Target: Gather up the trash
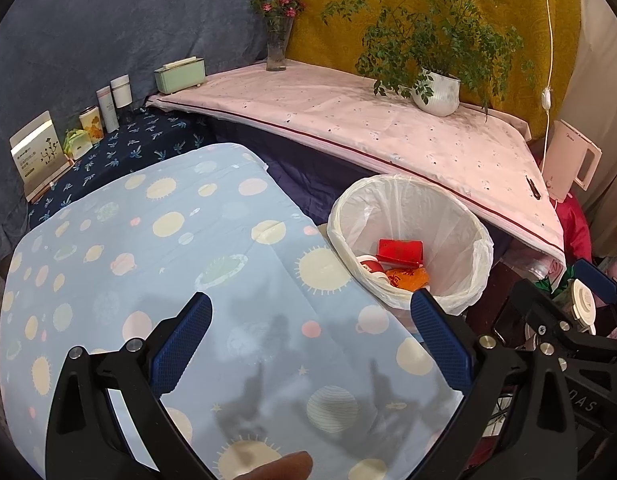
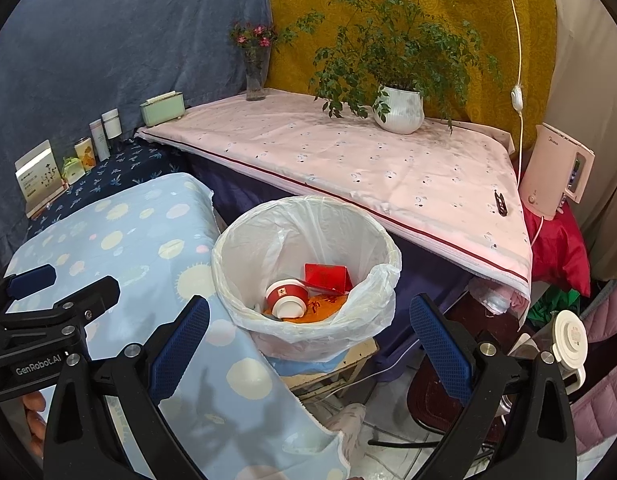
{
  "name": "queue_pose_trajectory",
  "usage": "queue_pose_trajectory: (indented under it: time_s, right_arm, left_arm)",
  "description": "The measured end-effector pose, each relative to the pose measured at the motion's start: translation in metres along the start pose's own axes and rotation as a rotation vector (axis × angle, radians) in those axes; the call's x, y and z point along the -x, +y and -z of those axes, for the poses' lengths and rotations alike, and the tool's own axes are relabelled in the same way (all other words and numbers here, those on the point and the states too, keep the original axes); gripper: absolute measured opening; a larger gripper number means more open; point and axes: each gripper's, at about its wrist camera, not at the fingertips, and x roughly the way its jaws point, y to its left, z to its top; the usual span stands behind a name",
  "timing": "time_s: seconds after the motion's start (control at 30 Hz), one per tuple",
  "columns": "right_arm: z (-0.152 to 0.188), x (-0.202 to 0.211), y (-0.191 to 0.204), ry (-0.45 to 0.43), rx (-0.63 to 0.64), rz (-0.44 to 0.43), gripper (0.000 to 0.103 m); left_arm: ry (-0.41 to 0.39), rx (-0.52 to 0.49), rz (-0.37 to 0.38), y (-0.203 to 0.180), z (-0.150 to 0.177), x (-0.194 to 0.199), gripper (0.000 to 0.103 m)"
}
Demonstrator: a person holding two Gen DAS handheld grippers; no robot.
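A white bin with a plastic liner [image 1: 408,204] [image 2: 308,216] stands beside the table with the light blue planet-print cloth [image 1: 168,260] [image 2: 120,240]. Inside lie a red carton [image 1: 400,250] [image 2: 326,276], a red and white cup [image 2: 286,298] [image 1: 368,266] and an orange wrapper [image 1: 408,278] [image 2: 322,308]. My left gripper [image 1: 310,340] is open and empty over the blue cloth, left of the bin. My right gripper [image 2: 308,344] is open and empty just in front of the bin.
A pink-clothed table [image 2: 368,164] behind the bin holds a potted plant [image 2: 400,110], a flower vase [image 2: 255,80], a green box [image 2: 162,110] and a black clip [image 2: 500,202]. Boxes and bottles [image 1: 88,128] line the dark cloth at left. A white kettle [image 2: 556,176] stands at right.
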Motion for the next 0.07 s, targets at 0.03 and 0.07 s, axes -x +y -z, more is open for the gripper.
queue_pose_trajectory:
  time_s: [0.03,0.07]
  right_arm:
    - [0.0005,-0.0004,-0.0003,0.001,-0.001,0.001,0.097]
    - [0.0011,-0.0011,-0.0008,0.003,-0.003,0.002,0.097]
  left_arm:
    - [0.001,0.000,-0.002,0.0000,0.0003,-0.0003,0.095]
    - [0.002,0.002,-0.004,0.0003,0.0005,-0.0010,0.095]
